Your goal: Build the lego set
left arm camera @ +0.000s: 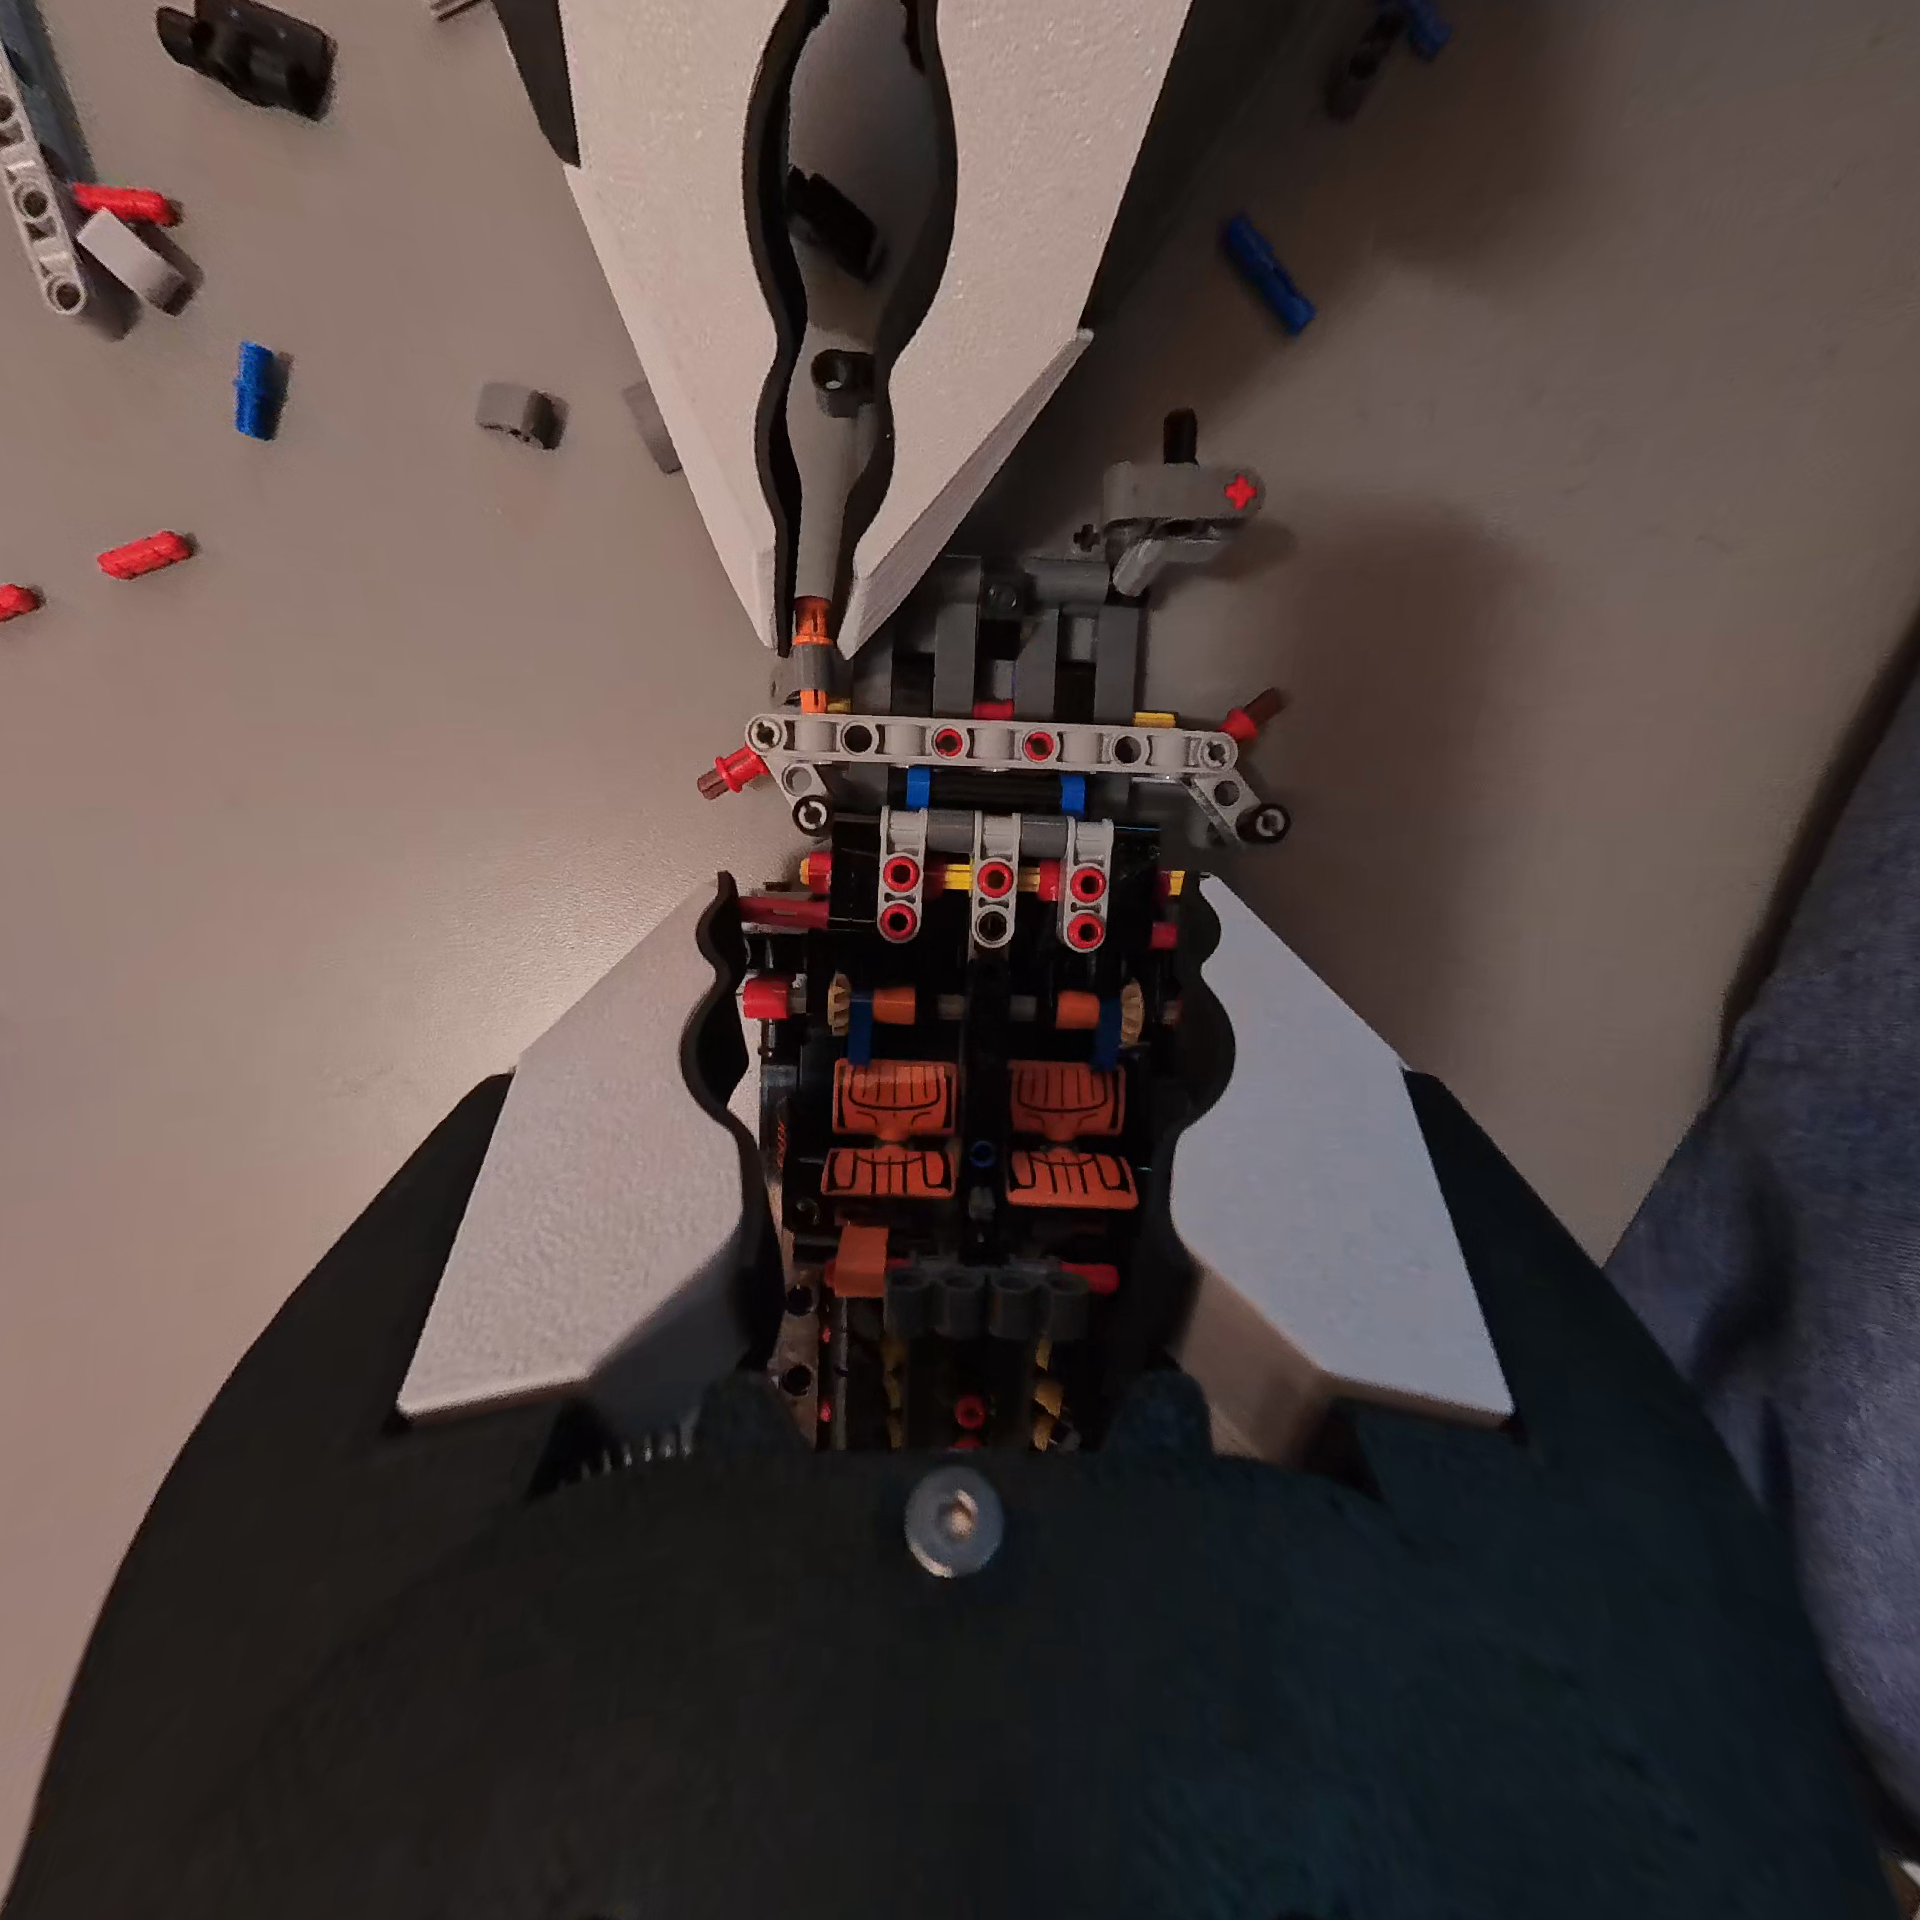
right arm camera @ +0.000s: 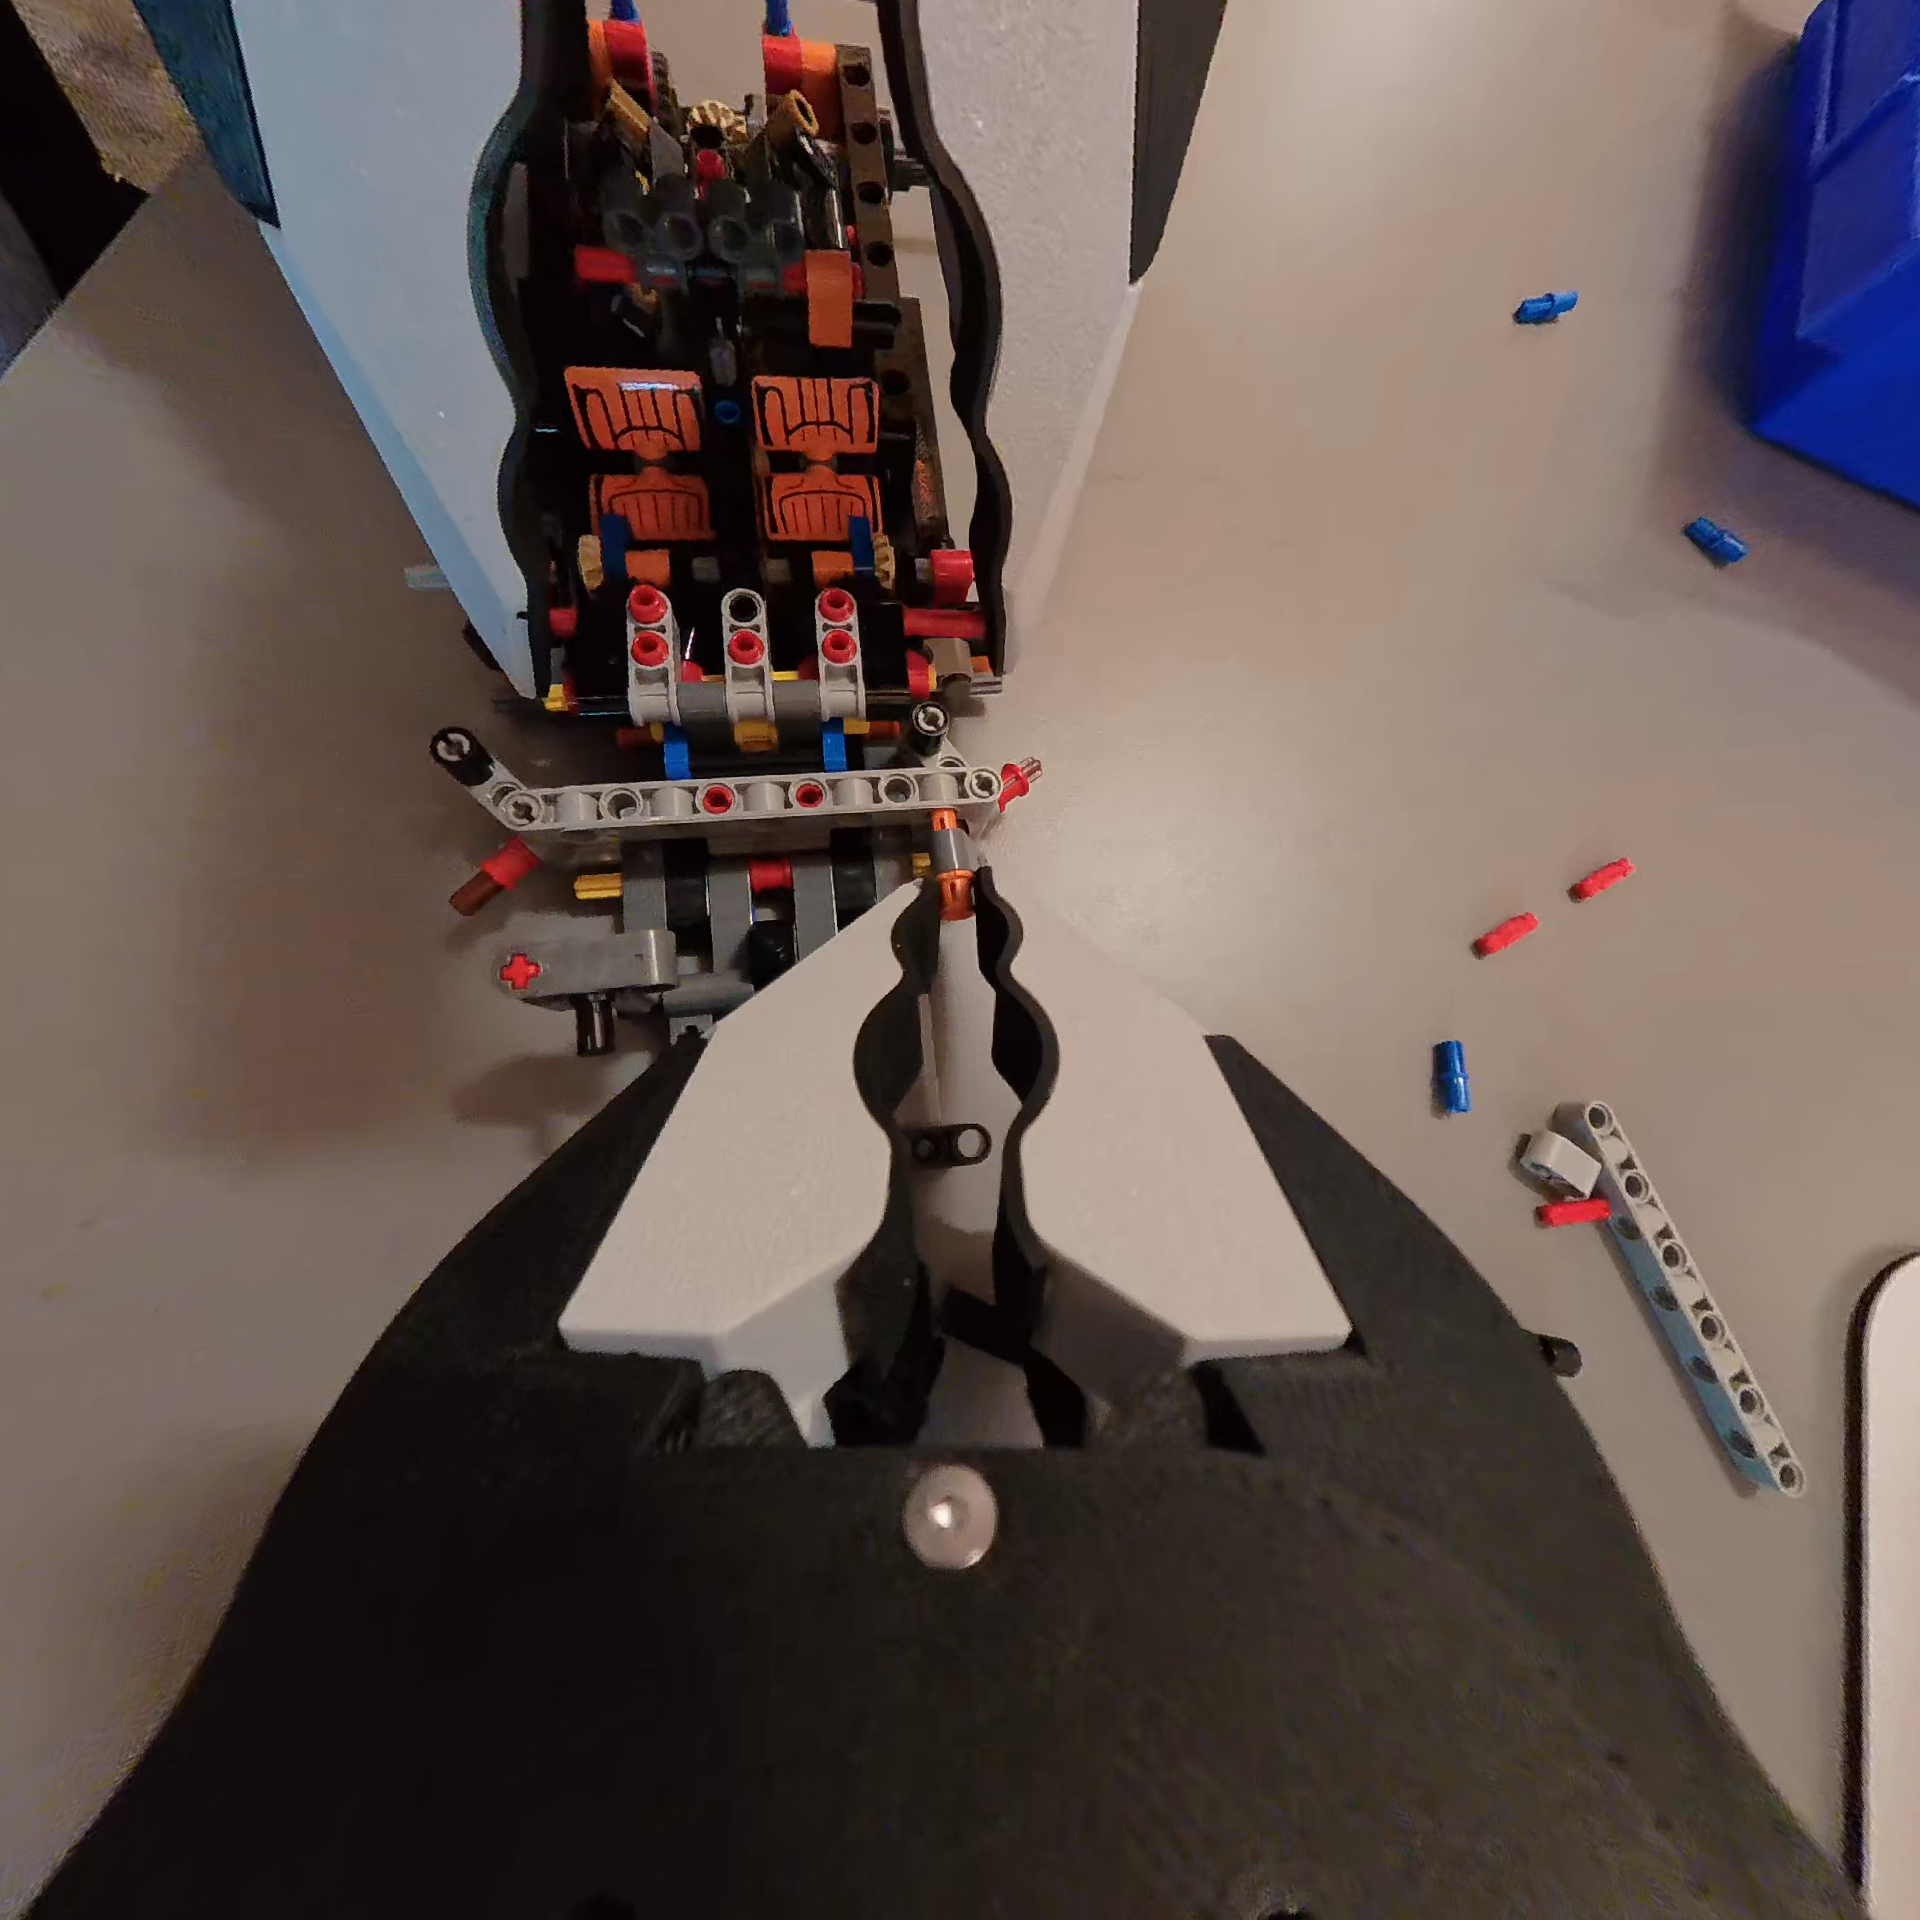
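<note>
Right claw around grey piece

A blue bin on the beige table, a white object at its edge.

No legible text, label, brand, number or sign appears in either wrist view. The two orange seats of the lego car carry only black line patterns, not lettering. A strip with faint orange marks along the car's side is too blurred to read. The loose pieces on the worktop bear no markings.
</note>
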Available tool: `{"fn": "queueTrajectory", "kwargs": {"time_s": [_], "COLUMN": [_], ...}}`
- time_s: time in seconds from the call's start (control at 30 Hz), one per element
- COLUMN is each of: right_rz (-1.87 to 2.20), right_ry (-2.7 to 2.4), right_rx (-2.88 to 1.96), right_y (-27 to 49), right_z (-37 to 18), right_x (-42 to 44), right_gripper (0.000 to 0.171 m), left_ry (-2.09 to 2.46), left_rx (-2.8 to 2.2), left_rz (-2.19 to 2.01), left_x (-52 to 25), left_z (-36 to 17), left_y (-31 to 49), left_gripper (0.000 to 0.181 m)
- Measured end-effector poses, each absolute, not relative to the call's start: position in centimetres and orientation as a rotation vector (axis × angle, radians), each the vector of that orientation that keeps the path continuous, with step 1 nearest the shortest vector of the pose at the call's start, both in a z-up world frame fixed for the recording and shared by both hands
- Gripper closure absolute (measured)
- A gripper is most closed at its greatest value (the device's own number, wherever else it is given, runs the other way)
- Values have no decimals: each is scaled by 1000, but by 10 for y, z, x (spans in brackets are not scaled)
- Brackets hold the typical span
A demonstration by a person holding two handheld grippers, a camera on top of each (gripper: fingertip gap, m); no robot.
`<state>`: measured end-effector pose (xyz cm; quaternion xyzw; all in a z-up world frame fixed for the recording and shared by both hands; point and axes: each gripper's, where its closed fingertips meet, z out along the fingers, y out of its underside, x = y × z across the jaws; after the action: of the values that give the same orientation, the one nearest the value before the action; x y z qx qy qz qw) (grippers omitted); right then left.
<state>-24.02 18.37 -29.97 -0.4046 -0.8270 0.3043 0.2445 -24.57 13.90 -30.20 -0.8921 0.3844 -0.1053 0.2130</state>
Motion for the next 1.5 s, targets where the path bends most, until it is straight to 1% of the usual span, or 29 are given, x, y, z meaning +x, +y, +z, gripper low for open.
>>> {"fn": "queueTrajectory", "kwargs": {"time_s": [0.3, 0.47, 0.77, 0.97, 1.17, 1.37, 1.5], "right_rz": [897, 867, 986, 806, 788, 938, 917], "right_ry": [-2252, -2246, -2236, -2310, -2364, -2393, -2416], "right_rx": [-1113, -1092, -1223, -1112, -1156, -1259, -1250], "right_y": [184, 184, 182, 181, 179, 178, 176], "right_z": [-303, -304, -303, -301, -301, -302, -302], "right_x": [-242, -244, -245, -244, -247, -249, -251], "right_gripper": [167, 167, 167, 167, 168, 168, 168], "left_ry": [1029, 1012, 995, 993, 980, 959, 954], "left_rx": [-2457, -2447, -2434, -2414, -2400, -2394, -2396], "left_rz": [-351, -366, -383, -380, -401, -413, -419], "left_x": [-245, -246, -246, -246, -246, -246, -247], "left_z": [-302, -302, -302, -302, -302, -302, -302], "left_y": [139, 139, 139, 139, 138, 138, 137], "left_gripper": [101, 100, 101, 100, 101, 101, 101]}}
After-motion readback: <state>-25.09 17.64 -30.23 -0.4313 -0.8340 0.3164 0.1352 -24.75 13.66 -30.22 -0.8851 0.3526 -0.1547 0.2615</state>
